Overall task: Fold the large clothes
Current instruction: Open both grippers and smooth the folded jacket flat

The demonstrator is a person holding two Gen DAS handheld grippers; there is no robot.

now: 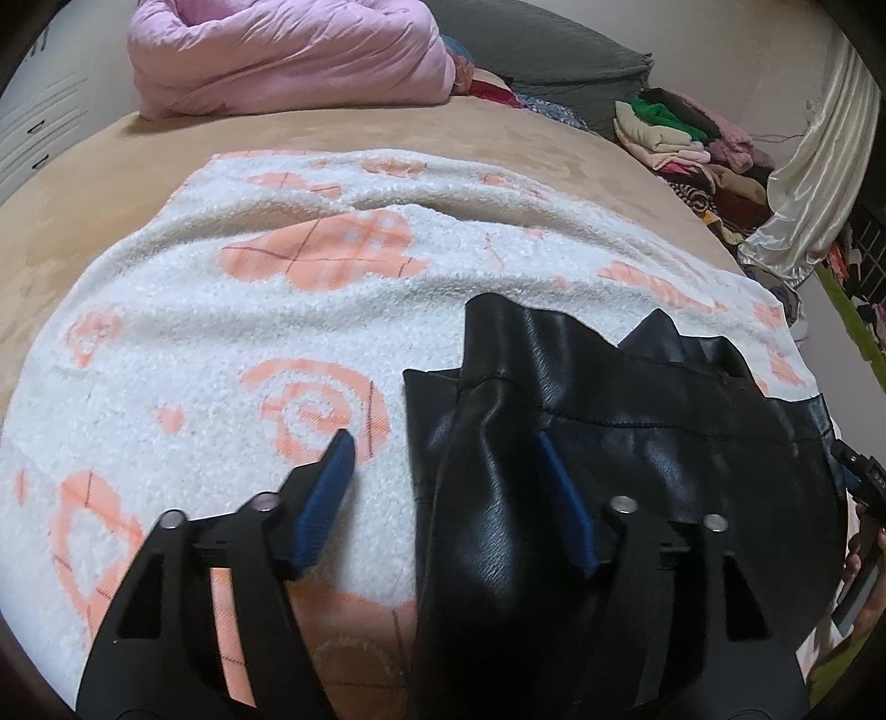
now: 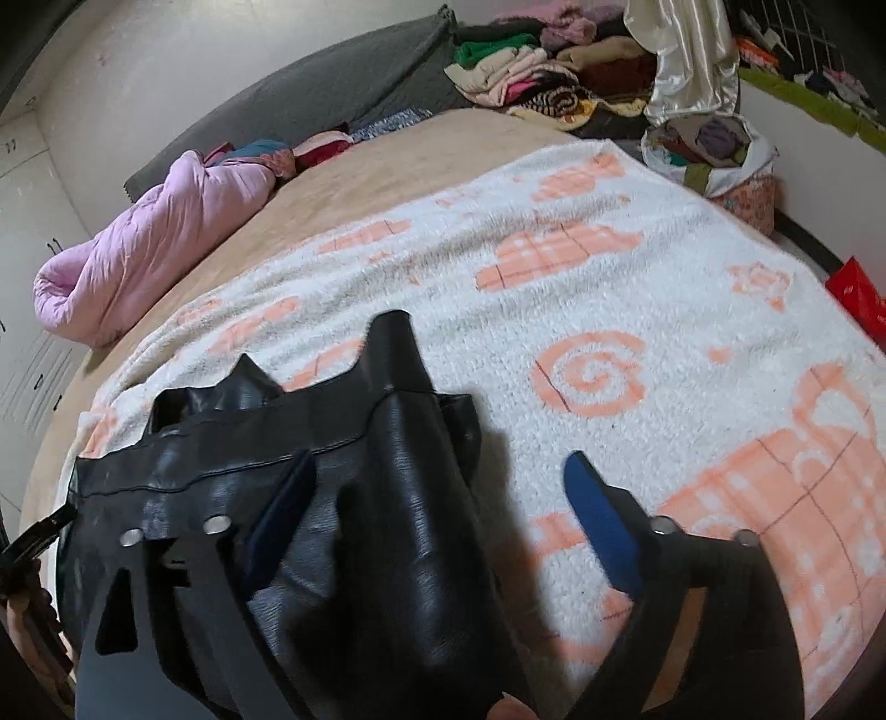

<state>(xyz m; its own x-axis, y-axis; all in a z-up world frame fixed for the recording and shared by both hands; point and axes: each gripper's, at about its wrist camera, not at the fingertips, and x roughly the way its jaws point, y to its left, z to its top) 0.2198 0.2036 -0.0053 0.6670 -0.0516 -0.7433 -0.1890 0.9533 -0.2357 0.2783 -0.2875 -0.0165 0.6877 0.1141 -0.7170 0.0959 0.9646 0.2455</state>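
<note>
A black leather garment (image 1: 598, 421) lies folded on a white fleece blanket with orange patterns (image 1: 232, 343), spread over a tan bed. My left gripper (image 1: 443, 437) stands open over the garment's left edge. Its left blue pad (image 1: 326, 487) hangs above the blanket and its right pad (image 1: 562, 504) above the leather, and neither presses on anything. In the right wrist view my right gripper (image 2: 437, 459) is open across the garment's (image 2: 354, 476) right edge. One pad (image 2: 282, 509) is over the leather, the other (image 2: 598, 515) over the blanket (image 2: 637, 288).
A rolled pink quilt (image 1: 288, 55) lies at the head of the bed by a grey cushion (image 1: 554, 50). Piled clothes (image 1: 692, 144) and a satin curtain (image 1: 814, 171) stand at the far right. A bag of clothes (image 2: 714, 149) and a red box (image 2: 858, 293) sit past the blanket's right side.
</note>
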